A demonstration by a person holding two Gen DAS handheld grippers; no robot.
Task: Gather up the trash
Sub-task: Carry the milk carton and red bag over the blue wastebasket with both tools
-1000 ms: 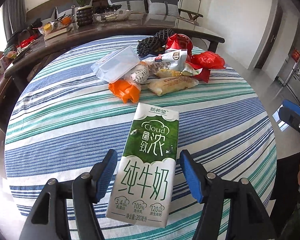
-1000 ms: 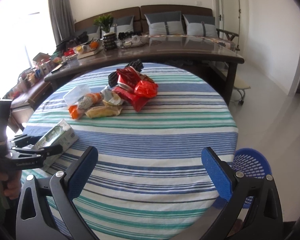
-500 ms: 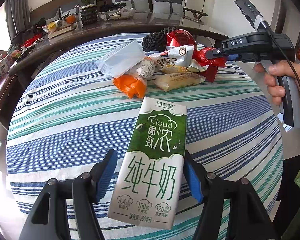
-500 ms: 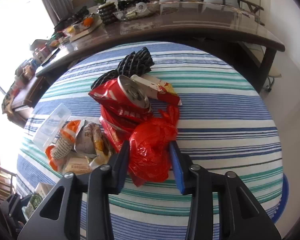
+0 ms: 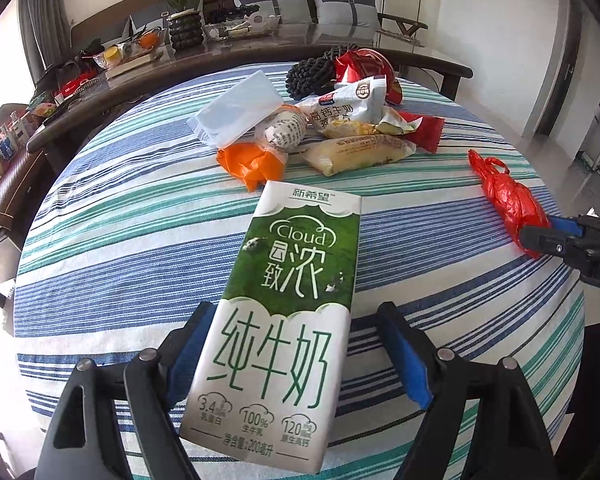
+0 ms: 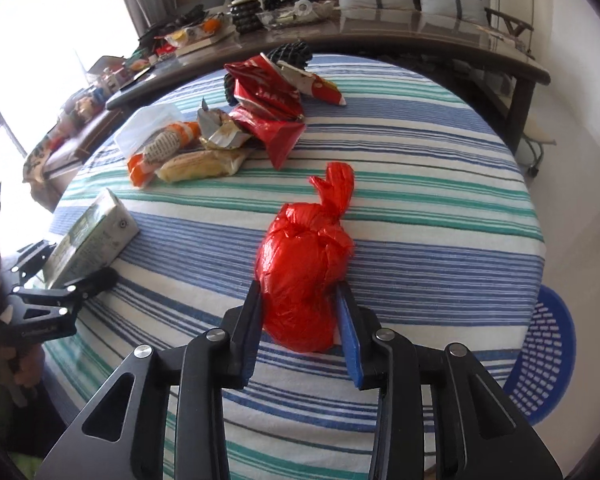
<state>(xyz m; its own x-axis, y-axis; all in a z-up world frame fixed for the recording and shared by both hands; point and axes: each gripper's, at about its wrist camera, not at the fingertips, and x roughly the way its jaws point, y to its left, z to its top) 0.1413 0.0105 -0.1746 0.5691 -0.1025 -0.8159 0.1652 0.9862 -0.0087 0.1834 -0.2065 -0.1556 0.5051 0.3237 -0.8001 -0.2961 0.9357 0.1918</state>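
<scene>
Trash pickup on a striped tabletop [image 6: 440, 208]
Right claw [image 6: 300, 334] clamps the red bag [image 6: 304, 272]; left claw [image 5: 296, 364], just opening, stands apart around the milk carton [image 5: 288, 308].

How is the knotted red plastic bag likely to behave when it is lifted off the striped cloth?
The red plastic bag is thin crinkled film, so it will probably squash and sag rather than hold shape. Its glossy surface may slip between the right hand-held gripper pads. It bulges in a rounded lump, so it likely holds something soft; its weight cannot be judged.
</scene>
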